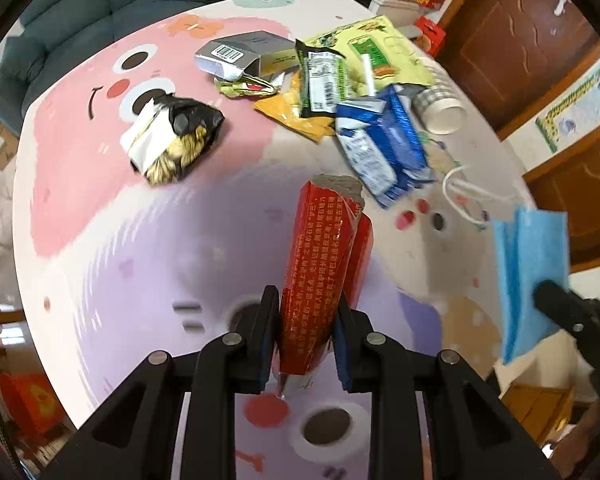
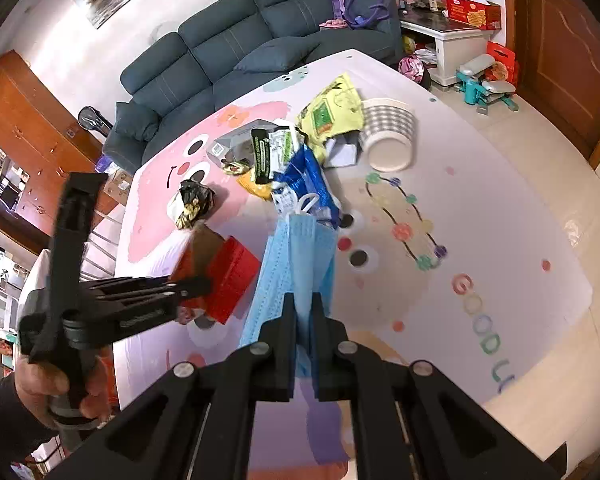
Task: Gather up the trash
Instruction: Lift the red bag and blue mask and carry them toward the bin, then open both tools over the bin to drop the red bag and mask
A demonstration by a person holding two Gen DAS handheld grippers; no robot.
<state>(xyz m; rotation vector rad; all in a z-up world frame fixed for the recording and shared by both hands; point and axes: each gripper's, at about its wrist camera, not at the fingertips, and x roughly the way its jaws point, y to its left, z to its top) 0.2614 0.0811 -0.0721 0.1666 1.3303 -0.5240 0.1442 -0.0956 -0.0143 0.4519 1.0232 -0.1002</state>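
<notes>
From my left wrist, the lower end of the red carton (image 1: pixel 324 264) sat hidden between the fingers of my left gripper (image 1: pixel 306 332), and its printed text was too small for me to read. My right gripper (image 1: pixel 572 316) was cut off by the picture's right edge, its tips buried behind the blue face mask (image 1: pixel 528 272), whose outline was smeared. From my right wrist, that mask's bottom edge disappeared between my fingers (image 2: pixel 286 340), and the mask covered part of the blue milk carton (image 2: pixel 312 184). My left hand (image 2: pixel 60 392) was half off the frame's corner, and the small box (image 2: pixel 342 150) under the yellow bag (image 2: pixel 336 116) stayed mostly covered.
</notes>
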